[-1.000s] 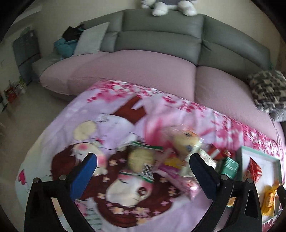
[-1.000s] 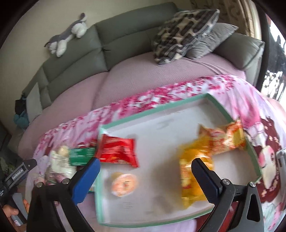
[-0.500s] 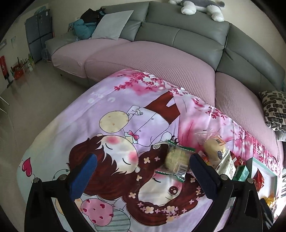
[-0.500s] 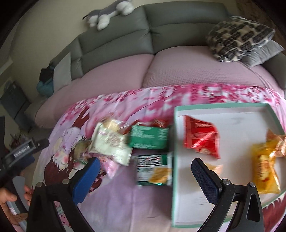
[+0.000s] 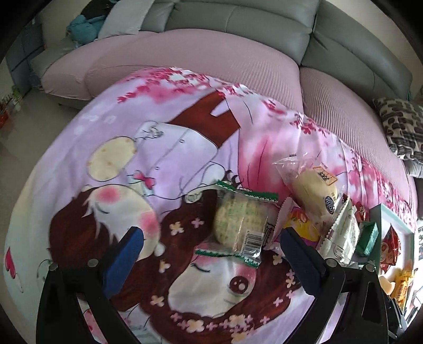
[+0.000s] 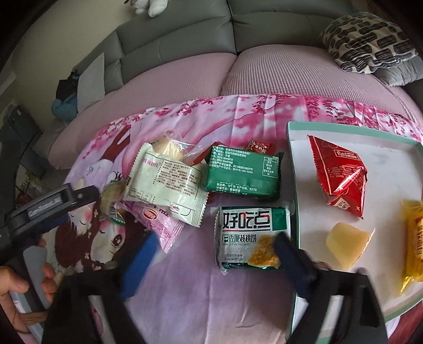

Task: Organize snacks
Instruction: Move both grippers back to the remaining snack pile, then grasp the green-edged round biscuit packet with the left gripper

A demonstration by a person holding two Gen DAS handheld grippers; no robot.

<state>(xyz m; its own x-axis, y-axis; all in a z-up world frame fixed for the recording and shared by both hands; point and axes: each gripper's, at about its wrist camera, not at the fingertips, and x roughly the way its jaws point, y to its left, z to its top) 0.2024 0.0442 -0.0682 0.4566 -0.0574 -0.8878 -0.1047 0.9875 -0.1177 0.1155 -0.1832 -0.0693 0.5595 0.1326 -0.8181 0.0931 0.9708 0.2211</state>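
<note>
We judge the walnut-biscuit packet [image 6: 252, 236] light, crinkly, crushable; right hand-held gripper [image 6: 211, 260], jaws narrowing, straddles it unpinched; take its long edges.

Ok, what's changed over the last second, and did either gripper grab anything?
The right gripper swung from over the tray to the loose snacks; its jaws have just been closing, the walnut-biscuit packet partly between them, ungripped. The left gripper came down toward the green-edged pastry, open. Tray snacks unmoved.

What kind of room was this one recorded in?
Most likely a home living room: a grey sectional sofa with a patterned cushion stands behind a surface under a cartoon-print cloth, and a plush toy sits on the sofa back.
</note>
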